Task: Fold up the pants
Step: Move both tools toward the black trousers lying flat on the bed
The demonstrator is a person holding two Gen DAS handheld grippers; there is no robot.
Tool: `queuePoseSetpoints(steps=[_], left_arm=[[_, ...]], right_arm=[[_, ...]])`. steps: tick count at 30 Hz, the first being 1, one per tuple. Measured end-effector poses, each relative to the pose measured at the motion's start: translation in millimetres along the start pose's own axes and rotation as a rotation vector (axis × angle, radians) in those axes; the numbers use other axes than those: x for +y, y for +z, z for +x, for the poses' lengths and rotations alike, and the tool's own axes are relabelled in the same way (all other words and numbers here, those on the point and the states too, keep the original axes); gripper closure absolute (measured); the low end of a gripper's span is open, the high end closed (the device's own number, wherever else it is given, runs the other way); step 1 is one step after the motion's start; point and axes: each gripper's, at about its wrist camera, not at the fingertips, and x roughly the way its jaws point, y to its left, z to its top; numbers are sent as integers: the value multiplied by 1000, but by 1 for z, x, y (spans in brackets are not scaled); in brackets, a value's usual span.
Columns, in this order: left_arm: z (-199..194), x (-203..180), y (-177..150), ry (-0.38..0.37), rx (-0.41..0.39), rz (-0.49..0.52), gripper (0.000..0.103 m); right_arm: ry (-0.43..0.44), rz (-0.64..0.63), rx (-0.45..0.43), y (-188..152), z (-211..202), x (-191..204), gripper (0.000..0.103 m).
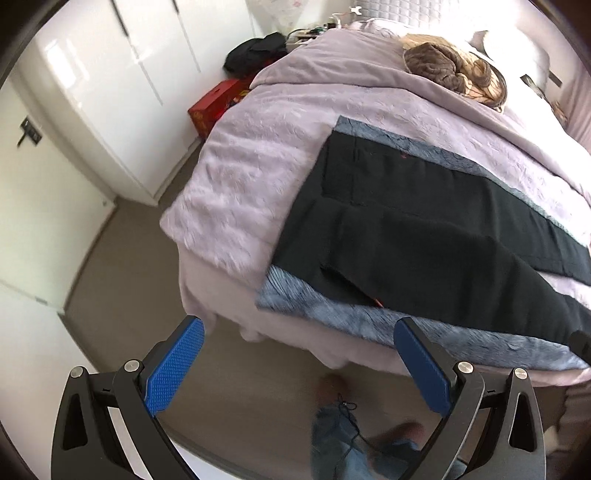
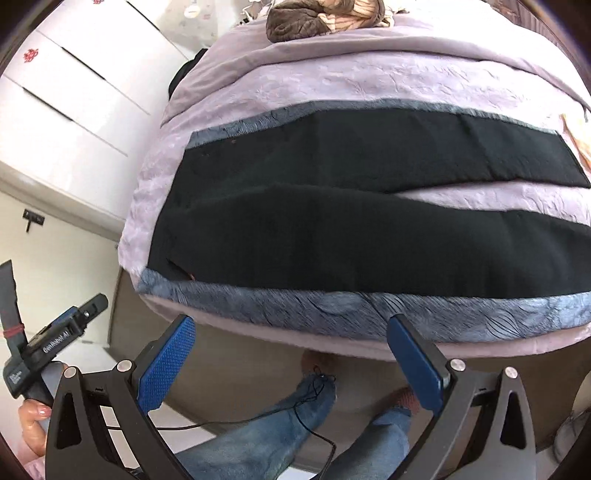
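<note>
One pair of black pants [image 2: 332,206] lay flat on the grey-blue runner [image 2: 332,306] across the foot of the lilac bed [image 2: 295,85]. Waistband sat toward the wardrobe side and both legs ran the other way, split in a narrow V with bedspread showing between them. Looked laid out like that to give a clean first fold, leg over leg.

Left gripper [image 1: 297,360] hung over the floor just off the bed edge, near the waist end, jaws spread wide, holding nothing. Right gripper [image 2: 291,354] sat likewise off the near edge, jaws spread, empty. Neither touched the fabric, so I judged folding had not started.

Counts:
- 1 pants, 2 legs
- 2 grippers, 2 blue pads each
- 1 crumpled brown blanket [image 2: 295,20] at the head end
- 1 red box [image 1: 216,105] on the floor by the wardrobe [image 1: 122,92]
- 2 jeans-clad legs [image 2: 258,424] of the person below
</note>
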Motion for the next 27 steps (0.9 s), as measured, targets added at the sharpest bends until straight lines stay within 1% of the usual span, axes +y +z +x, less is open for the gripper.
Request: queuePoseSetpoints(steps=[2,6,9,13,16,21,27], left_arm=[[7,6,10,-2,-1,19,0],[20,9,21,-47,20,65,0],[32,5,24,-59,43,91,0],[45,0,21,-92,87,88,0],[52,-4,19,-96,109,97,0],[63,-10,13,-94,143,111,0],[74,-12,8,-88,179,96,0]], right_arm=[[-16,14,-15,5,5,13,0],[-34,52,-6,13,13,27,0],[-65,61,3,12,19,32,0],[-83,79,23,9,24,34,0],[-103,90,34,8,28,32,0],[-111,113,45,10,34,27,0],[-110,113,75,10,47,23,0]])
